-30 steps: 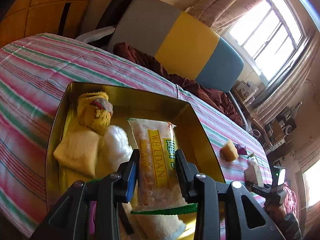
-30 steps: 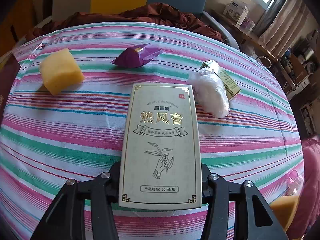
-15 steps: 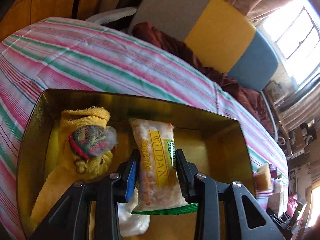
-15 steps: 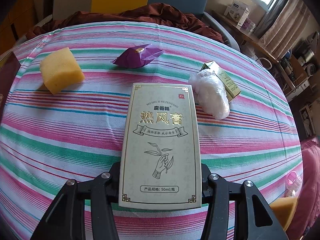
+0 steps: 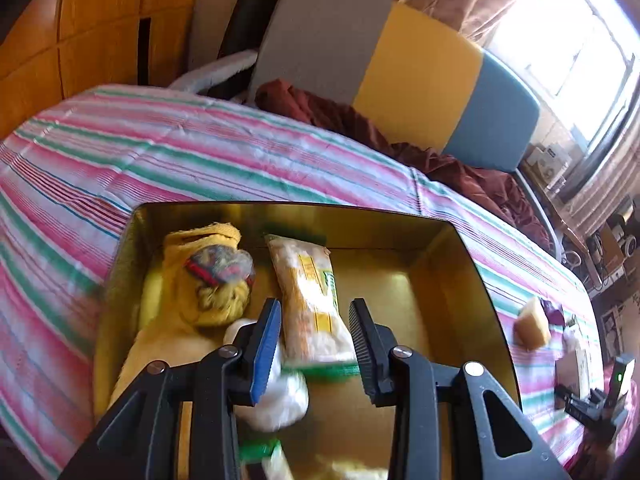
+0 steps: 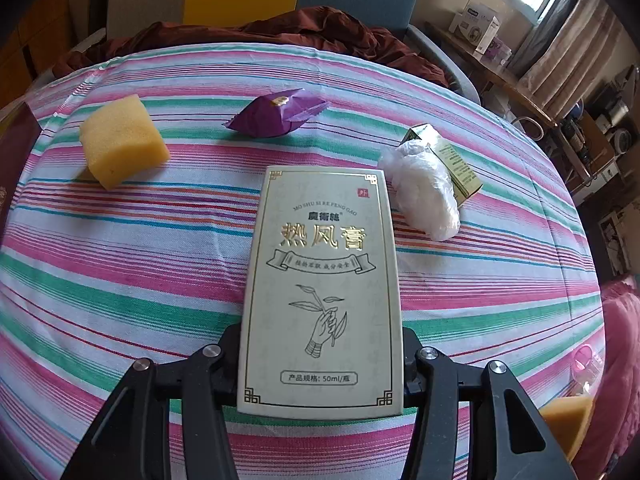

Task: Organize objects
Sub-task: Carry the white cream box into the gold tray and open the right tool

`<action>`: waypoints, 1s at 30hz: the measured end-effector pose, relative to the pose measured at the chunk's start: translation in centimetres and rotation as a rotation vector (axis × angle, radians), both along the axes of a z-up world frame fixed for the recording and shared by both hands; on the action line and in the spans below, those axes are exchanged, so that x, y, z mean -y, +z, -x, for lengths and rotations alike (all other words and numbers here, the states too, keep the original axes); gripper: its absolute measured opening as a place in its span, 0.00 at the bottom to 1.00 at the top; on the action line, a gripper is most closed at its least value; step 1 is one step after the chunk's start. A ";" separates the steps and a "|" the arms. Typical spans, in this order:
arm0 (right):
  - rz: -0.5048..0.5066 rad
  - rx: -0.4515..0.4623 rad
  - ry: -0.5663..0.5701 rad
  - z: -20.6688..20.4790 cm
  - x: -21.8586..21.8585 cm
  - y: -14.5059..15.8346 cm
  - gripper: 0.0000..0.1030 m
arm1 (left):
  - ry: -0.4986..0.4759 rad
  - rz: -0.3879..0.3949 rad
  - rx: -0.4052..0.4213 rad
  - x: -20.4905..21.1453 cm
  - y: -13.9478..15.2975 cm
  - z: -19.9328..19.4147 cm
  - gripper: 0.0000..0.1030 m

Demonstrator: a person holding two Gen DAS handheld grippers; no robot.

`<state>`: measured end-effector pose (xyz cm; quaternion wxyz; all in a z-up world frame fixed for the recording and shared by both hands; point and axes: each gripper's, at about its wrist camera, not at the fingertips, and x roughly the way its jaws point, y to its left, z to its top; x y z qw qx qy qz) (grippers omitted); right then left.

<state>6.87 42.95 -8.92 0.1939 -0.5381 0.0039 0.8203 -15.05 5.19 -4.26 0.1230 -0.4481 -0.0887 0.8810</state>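
My left gripper (image 5: pixel 314 312) is shut on a clear snack packet with a yellow label (image 5: pixel 308 280). It holds the packet inside an open gold tin (image 5: pixel 460 248), pointing steeply down. A yellow cloth item (image 5: pixel 208 280) and a white plastic wad (image 5: pixel 280 396) lie in the tin's left part. My right gripper (image 6: pixel 322 332) is shut on a pale box printed with gold characters (image 6: pixel 320 260), held over the striped cloth; the box hides its fingertips.
Ahead of the right gripper on the striped cloth (image 6: pixel 120 280) lie a yellow sponge (image 6: pixel 120 144), a purple packet (image 6: pixel 276 118), a white plastic wad (image 6: pixel 424 196) and a small green carton (image 6: pixel 456 160). Another sponge (image 6: pixel 564 428) sits at lower right. A chair with a brown garment stands behind.
My left gripper has carried the snack packet further over the tin and down into it. The right gripper and its box have not moved.
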 end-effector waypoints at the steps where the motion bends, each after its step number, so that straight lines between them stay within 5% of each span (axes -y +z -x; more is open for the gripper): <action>1: -0.003 0.001 0.000 0.0 0.1 0.0 0.51 | -0.004 0.003 -0.009 0.1 0.2 -0.7 0.34; 17: 0.117 -0.019 0.118 1.3 5.7 0.9 0.51 | -0.041 0.079 -0.137 2.8 2.5 -8.5 0.34; 30: 0.270 -0.231 0.330 3.7 18.8 8.0 0.51 | -0.051 0.110 -0.192 3.8 3.2 -10.9 0.34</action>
